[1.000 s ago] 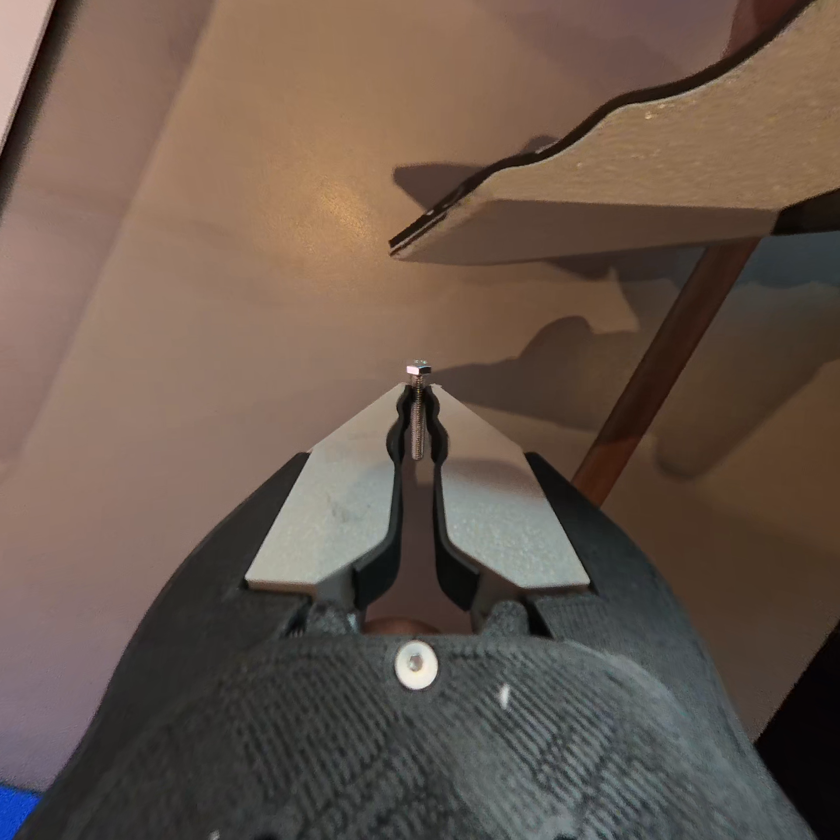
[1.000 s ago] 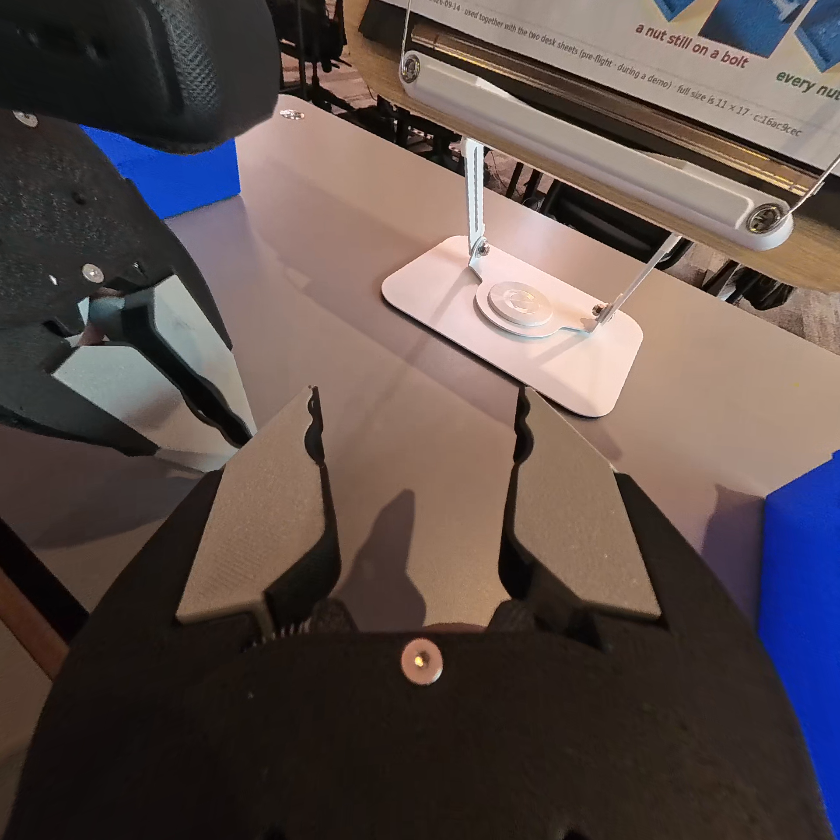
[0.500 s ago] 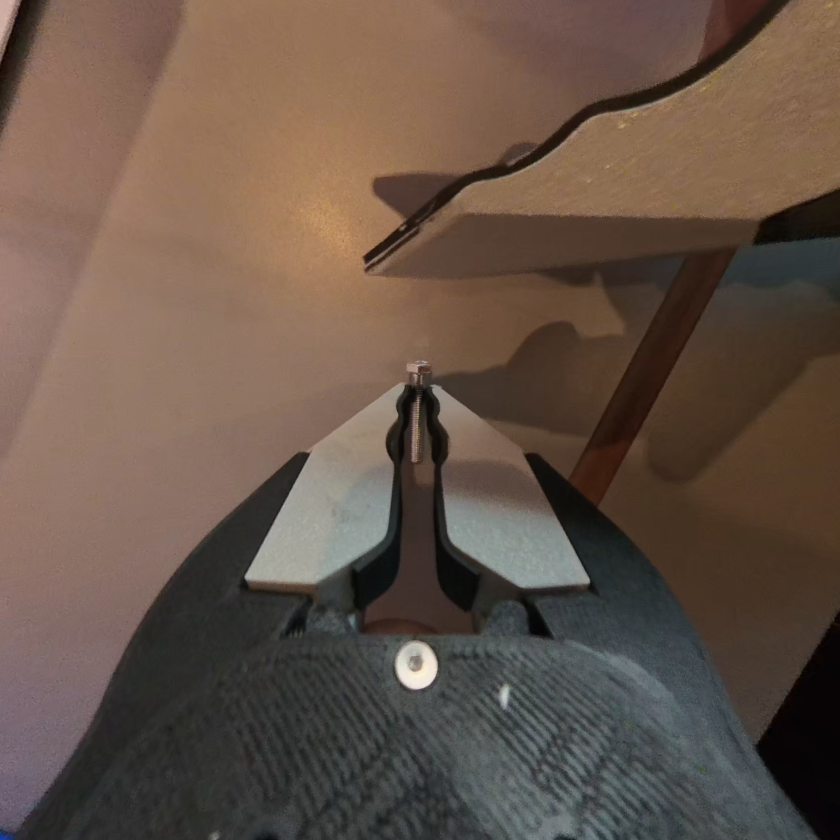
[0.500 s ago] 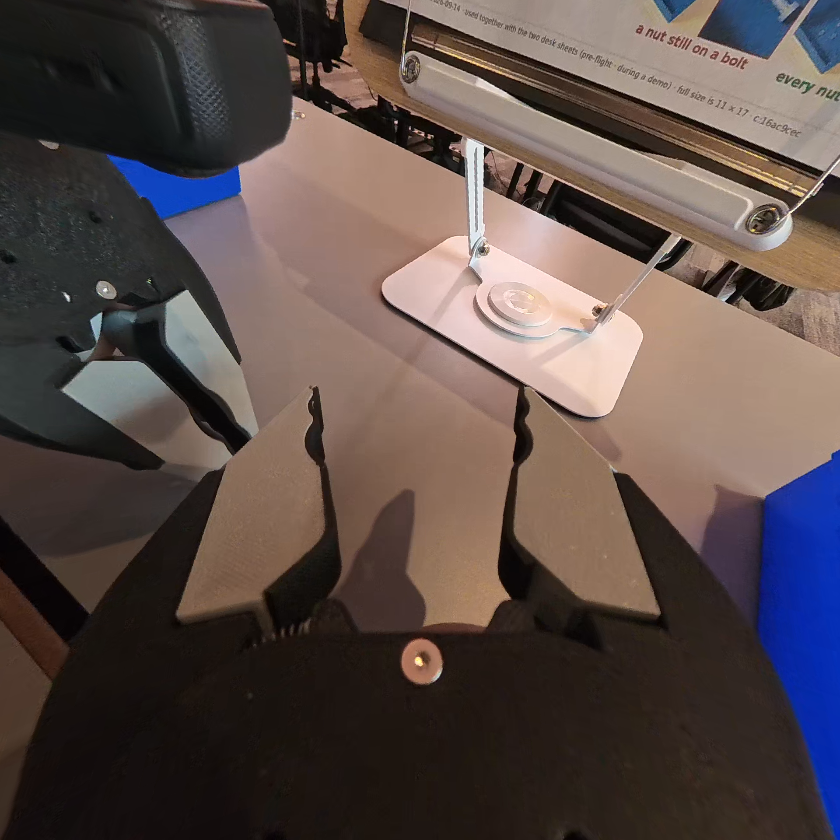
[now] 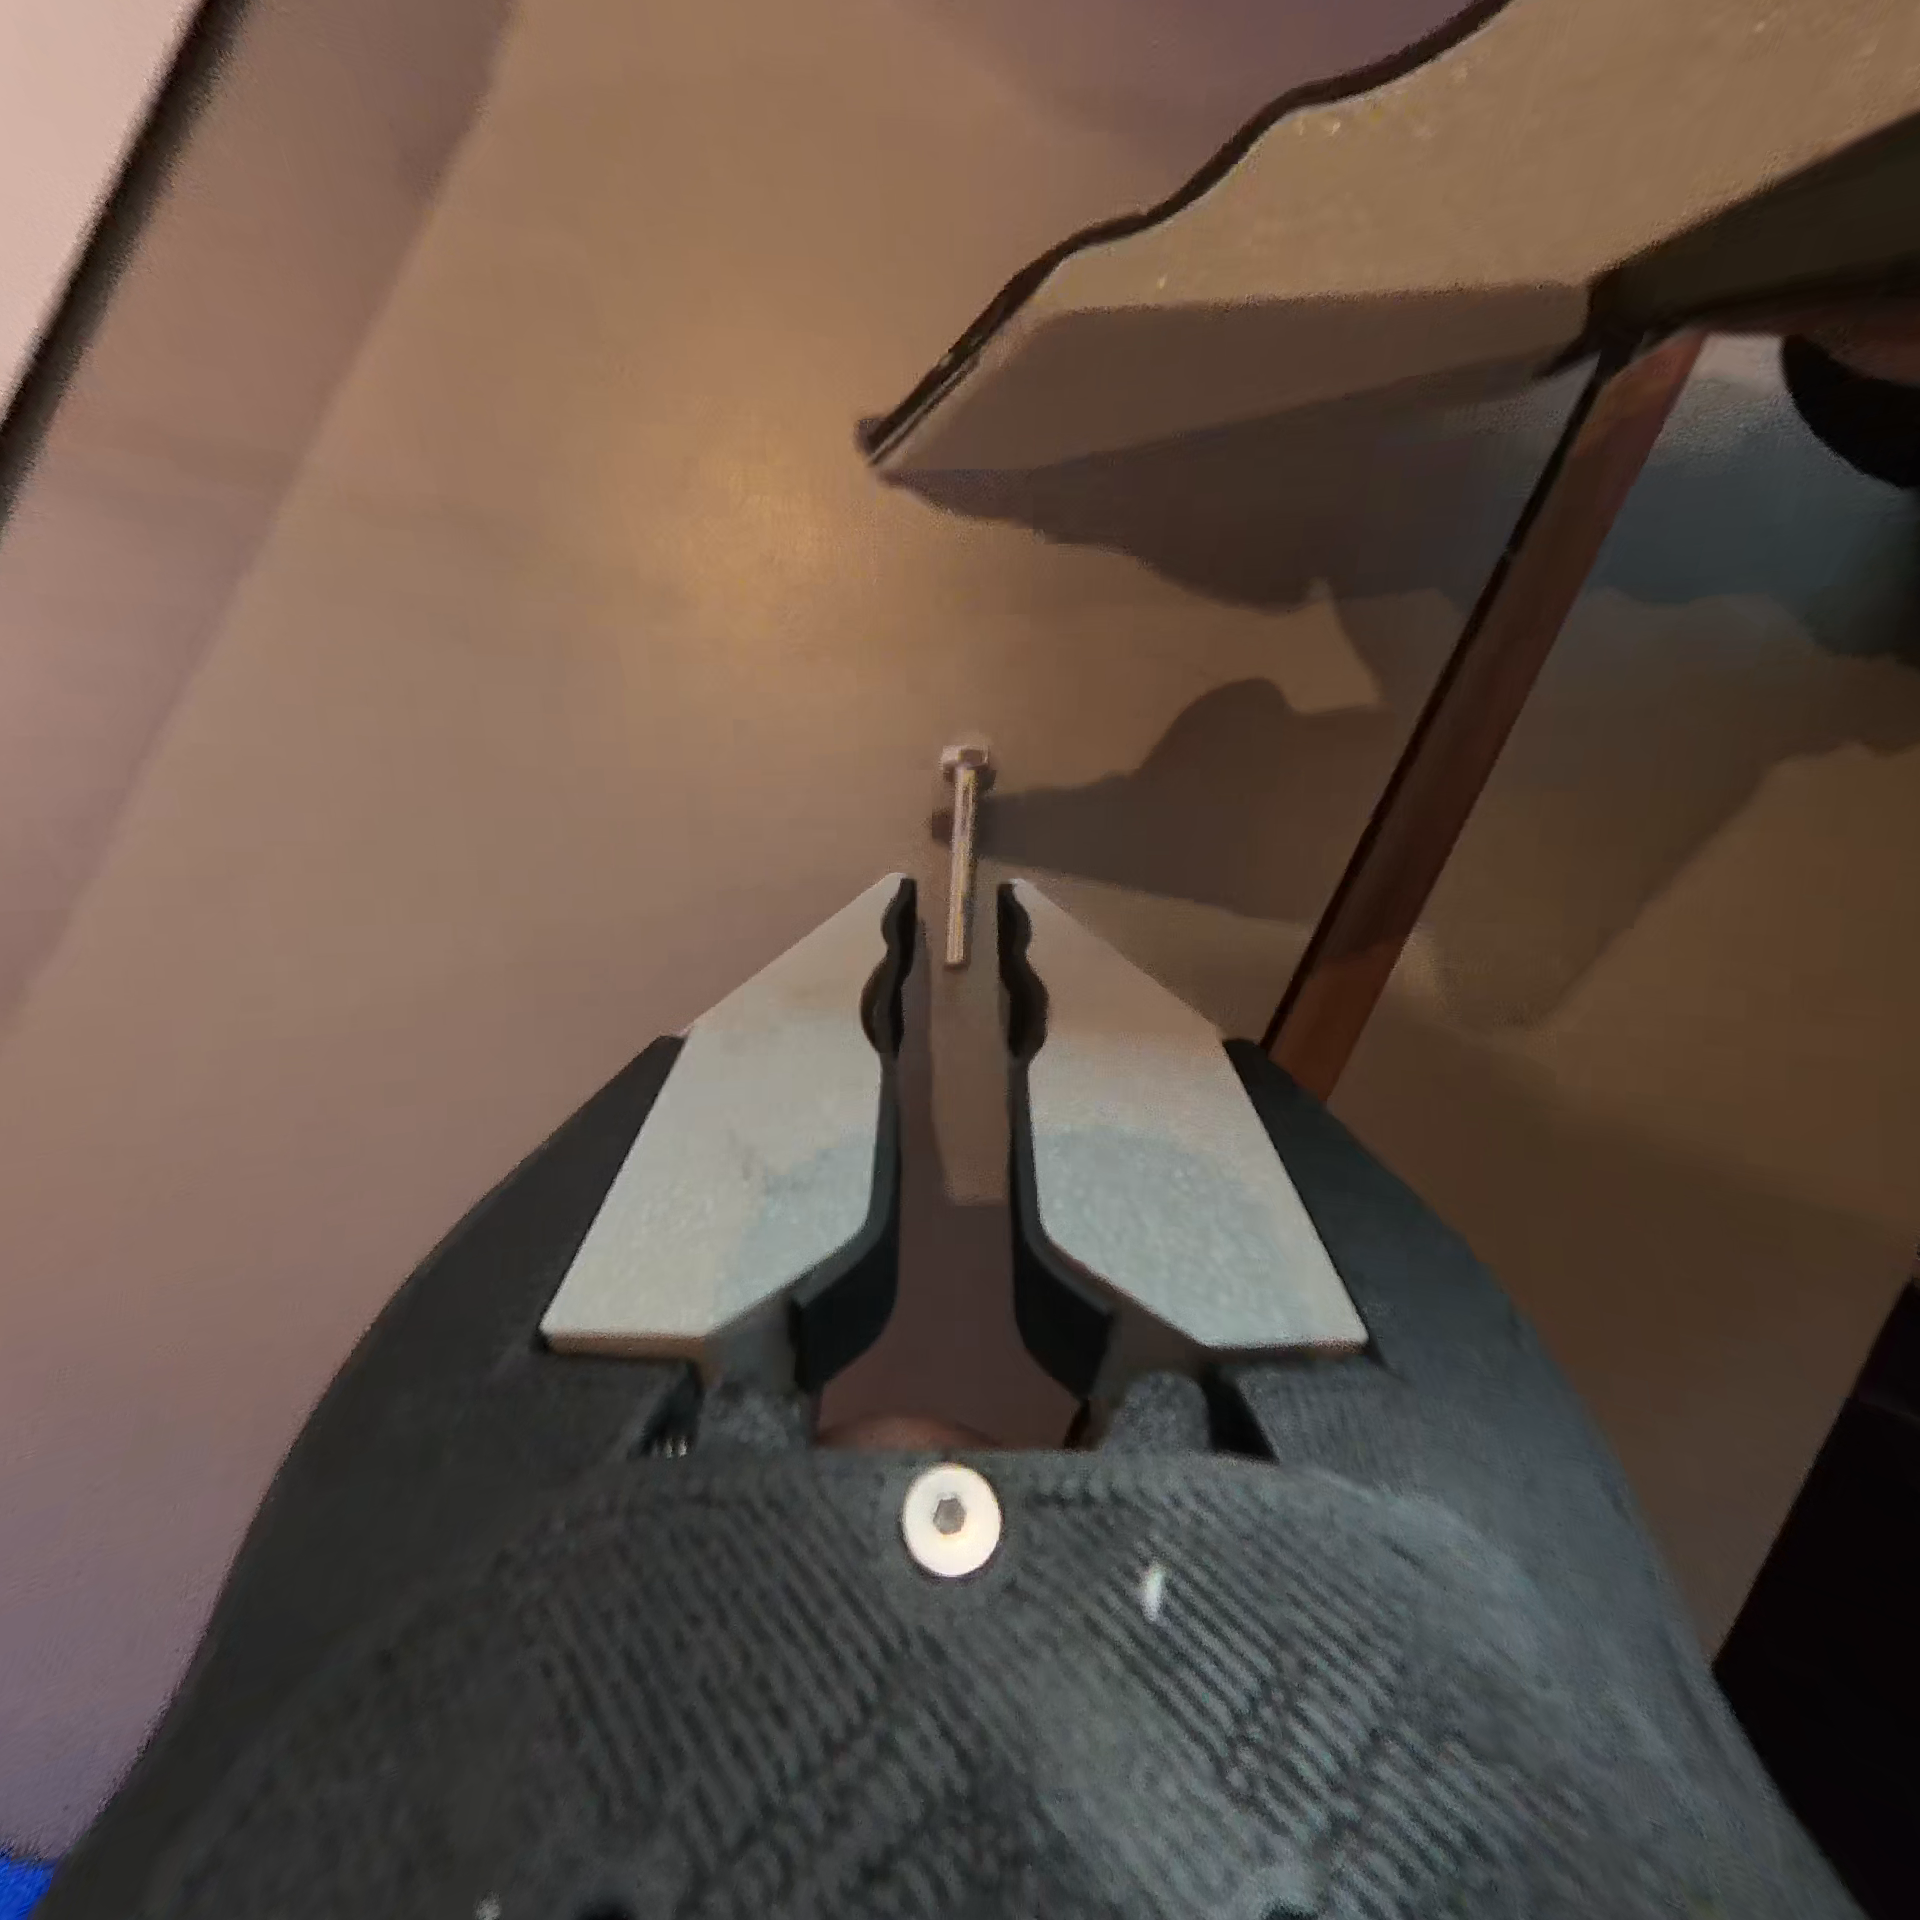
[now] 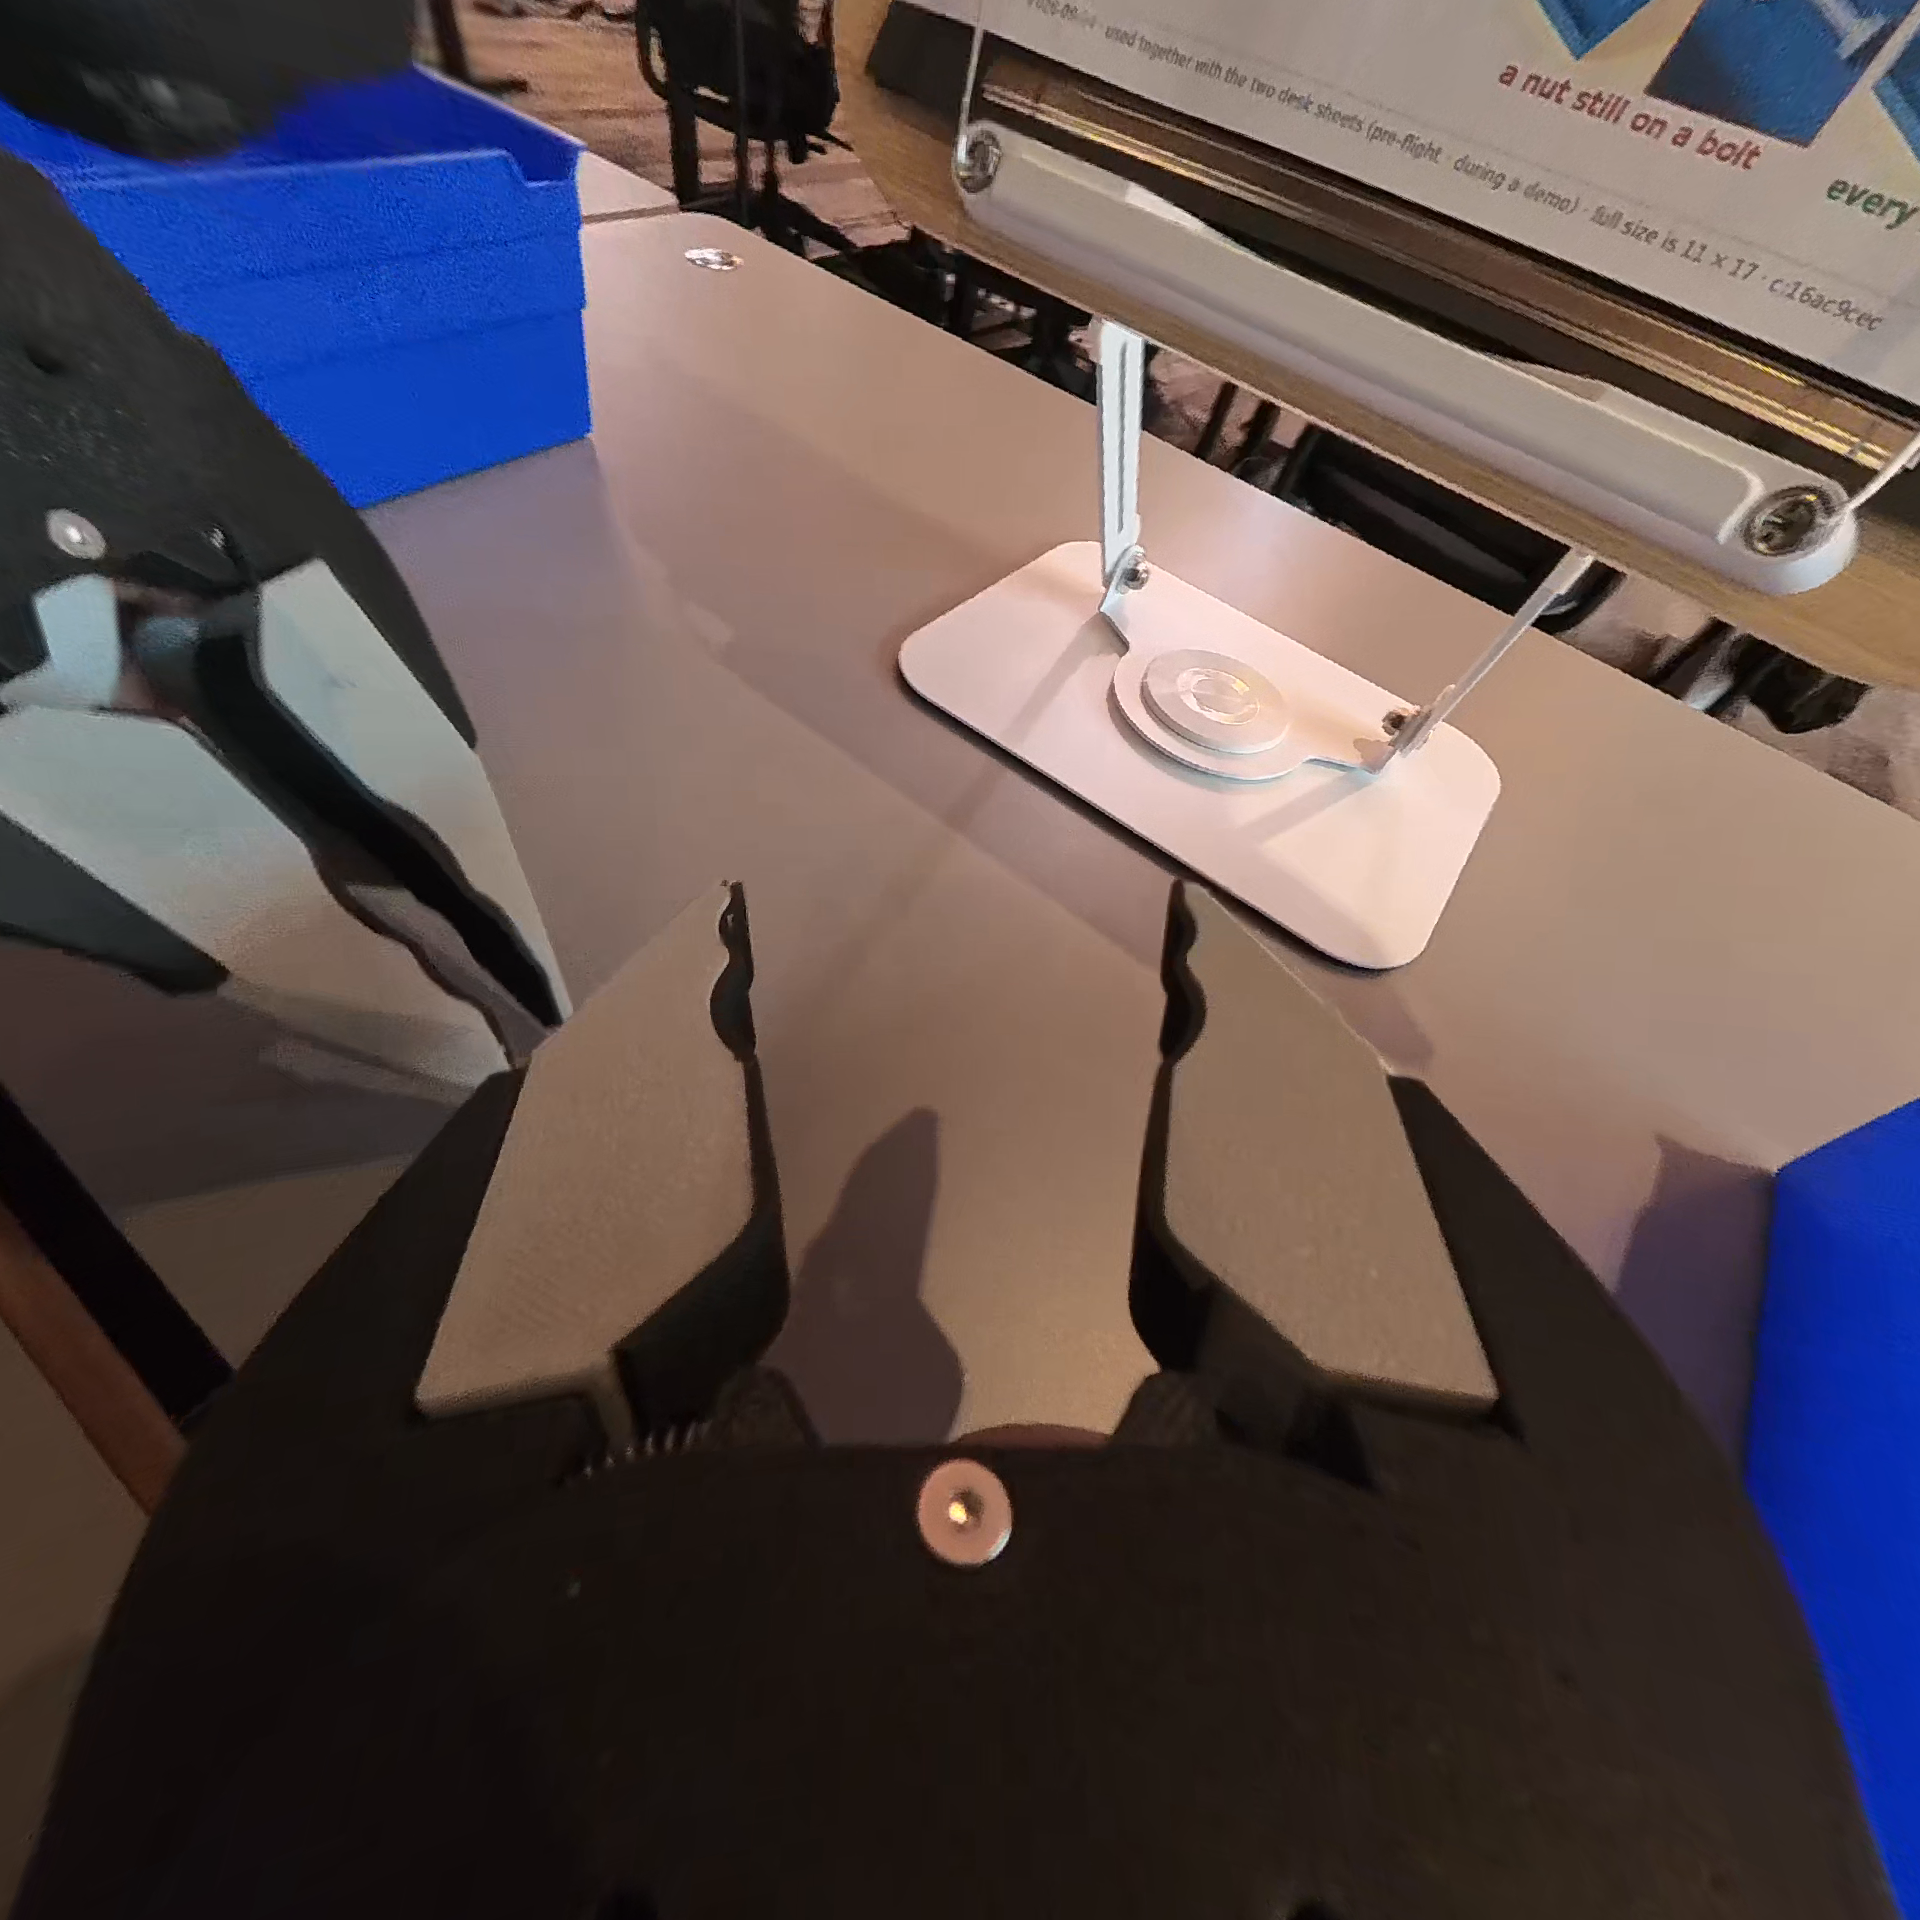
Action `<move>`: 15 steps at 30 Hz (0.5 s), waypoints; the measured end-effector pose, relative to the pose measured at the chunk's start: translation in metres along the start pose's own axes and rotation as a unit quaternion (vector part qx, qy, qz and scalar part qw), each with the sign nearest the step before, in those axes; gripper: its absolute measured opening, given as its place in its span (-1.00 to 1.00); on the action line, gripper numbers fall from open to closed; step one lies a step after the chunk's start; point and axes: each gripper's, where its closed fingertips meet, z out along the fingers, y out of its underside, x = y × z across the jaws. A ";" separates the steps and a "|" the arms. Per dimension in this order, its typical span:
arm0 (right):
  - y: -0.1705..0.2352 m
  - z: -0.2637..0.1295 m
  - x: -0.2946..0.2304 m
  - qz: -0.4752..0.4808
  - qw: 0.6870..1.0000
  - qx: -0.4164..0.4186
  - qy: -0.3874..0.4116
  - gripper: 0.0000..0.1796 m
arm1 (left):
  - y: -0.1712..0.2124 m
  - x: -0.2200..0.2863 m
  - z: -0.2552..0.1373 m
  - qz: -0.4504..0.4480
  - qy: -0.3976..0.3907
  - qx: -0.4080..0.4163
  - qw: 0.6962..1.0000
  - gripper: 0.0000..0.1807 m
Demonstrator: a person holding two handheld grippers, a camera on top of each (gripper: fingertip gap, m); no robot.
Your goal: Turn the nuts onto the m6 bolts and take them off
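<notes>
A thin silver bolt [image 5: 961,862] with a hex end pointing away lies loose between and just past the tips of my left gripper [image 5: 956,914]. The left jaws stand a narrow gap apart and do not touch the bolt. It seems to rest on the grey table [image 5: 520,727]; I cannot tell for sure. My right gripper [image 6: 951,935] is wide open and empty above the table. The left gripper also shows at the left of the right wrist view [image 6: 312,831]. One right finger [image 5: 1351,312] crosses the top right of the left wrist view.
A blue bin [image 6: 343,312] stands at the back left and another blue bin [image 6: 1849,1455] at the right edge. A white stand base [image 6: 1195,748] holds up a board with a printed sheet [image 6: 1455,156]. The table's brown edge [image 5: 1455,727] runs close on the right.
My left gripper was shut on the bolt; its jaws have parted and the bolt has come free and slid forward. The left gripper has shifted, uncovering the back-left blue bin. The right gripper stays open.
</notes>
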 end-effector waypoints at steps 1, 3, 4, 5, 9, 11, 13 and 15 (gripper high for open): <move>-0.001 -0.001 -0.002 -0.004 1.000 0.001 -0.012 -0.17 | 0.002 -0.002 -0.005 -0.003 -0.007 0.011 1.000 -0.84; -0.001 -0.003 -0.010 -0.015 0.999 0.002 -0.045 -0.18 | 0.008 -0.011 -0.014 -0.013 -0.030 0.027 0.999 -0.80; 0.000 -0.003 -0.016 -0.023 0.998 -0.004 -0.065 -0.18 | 0.012 -0.017 -0.018 -0.020 -0.042 0.033 0.998 -0.77; 0.003 -0.004 -0.022 -0.033 0.996 -0.011 -0.088 -0.19 | 0.016 -0.023 -0.021 -0.029 -0.051 0.038 0.998 -0.75; 0.011 -0.010 -0.049 -0.097 0.981 -0.021 -0.164 -0.31 | 0.028 -0.051 -0.030 -0.057 -0.116 0.051 0.990 -0.64; 0.018 -0.012 -0.060 -0.138 0.972 -0.029 -0.187 -0.34 | 0.027 -0.058 -0.030 -0.069 -0.128 0.074 0.987 -0.63; 0.026 -0.014 -0.069 -0.168 0.962 -0.035 -0.211 -0.39 | 0.026 -0.065 -0.029 -0.079 -0.141 0.103 0.982 -0.63; 0.033 -0.016 -0.078 -0.183 0.953 -0.042 -0.239 -0.42 | 0.029 -0.076 -0.028 -0.087 -0.161 0.123 0.975 -0.62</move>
